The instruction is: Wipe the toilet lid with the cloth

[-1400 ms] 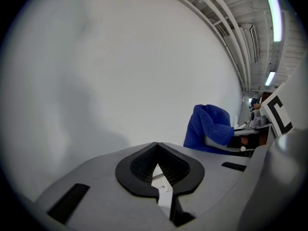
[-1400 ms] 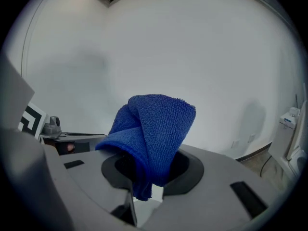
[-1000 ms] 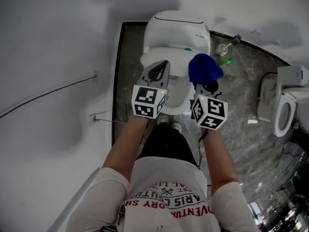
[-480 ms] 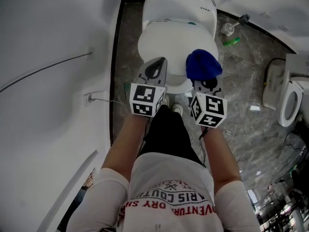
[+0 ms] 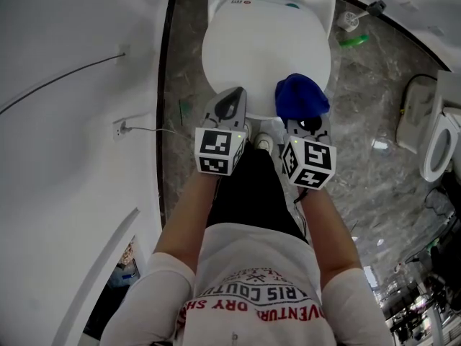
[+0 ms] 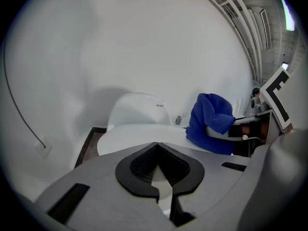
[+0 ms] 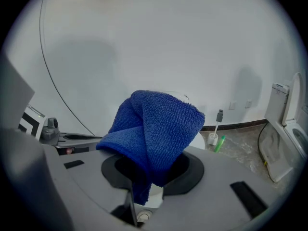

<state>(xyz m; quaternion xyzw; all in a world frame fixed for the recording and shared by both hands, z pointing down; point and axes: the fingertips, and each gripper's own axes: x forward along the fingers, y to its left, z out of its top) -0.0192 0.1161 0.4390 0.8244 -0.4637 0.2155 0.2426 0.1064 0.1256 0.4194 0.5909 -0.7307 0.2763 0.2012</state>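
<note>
The right gripper (image 7: 144,179) has its jaws clamped on a bunched blue cloth (image 7: 156,124), which hangs over the near right edge of the closed lid (image 5: 263,49). Whether it touches, I can't quite tell. The left gripper (image 6: 157,150) hovers beside it, jaws closed on nothing. Only a fold is pinched, so a hard drag could tug the cloth free or let the jaws scrape the lid.

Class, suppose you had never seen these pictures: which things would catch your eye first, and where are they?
The bright blue terry cloth stands out, bunched in the right hand-held gripper above the near right edge of the closed white oval toilet lid. Beside it, the left hand-held gripper is shut and empty, at the lid's near left edge.
</note>
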